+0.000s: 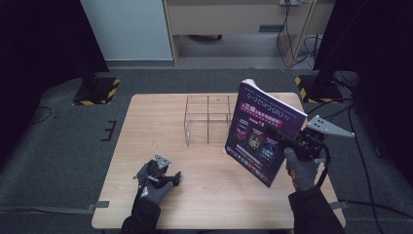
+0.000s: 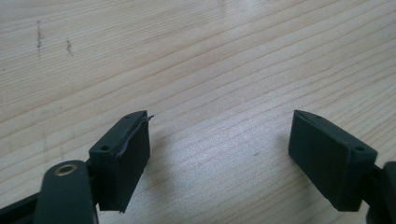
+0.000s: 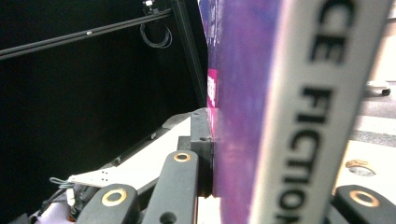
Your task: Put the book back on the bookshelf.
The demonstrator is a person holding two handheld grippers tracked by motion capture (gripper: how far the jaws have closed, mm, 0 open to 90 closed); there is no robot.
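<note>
A purple-covered magazine (image 1: 260, 131) is held up on edge above the right half of the wooden table (image 1: 160, 122), tilted, its cover facing me. My right gripper (image 1: 278, 134) is shut on its right edge. In the right gripper view the magazine's white spine (image 3: 303, 112) with black lettering stands close up, and one black pad (image 3: 201, 154) presses on the purple cover. My left gripper (image 1: 174, 178) rests low over the table near its front left. Its jaws stand wide apart in the left gripper view (image 2: 219, 154), with bare wood between them.
A clear wire-framed rack (image 1: 209, 117) with several compartments stands at the table's back centre, just left of the magazine. Two black stand bases with yellow-black tape (image 1: 97, 90) (image 1: 316, 87) sit on the floor behind the table. Cables (image 1: 297, 44) trail at the back right.
</note>
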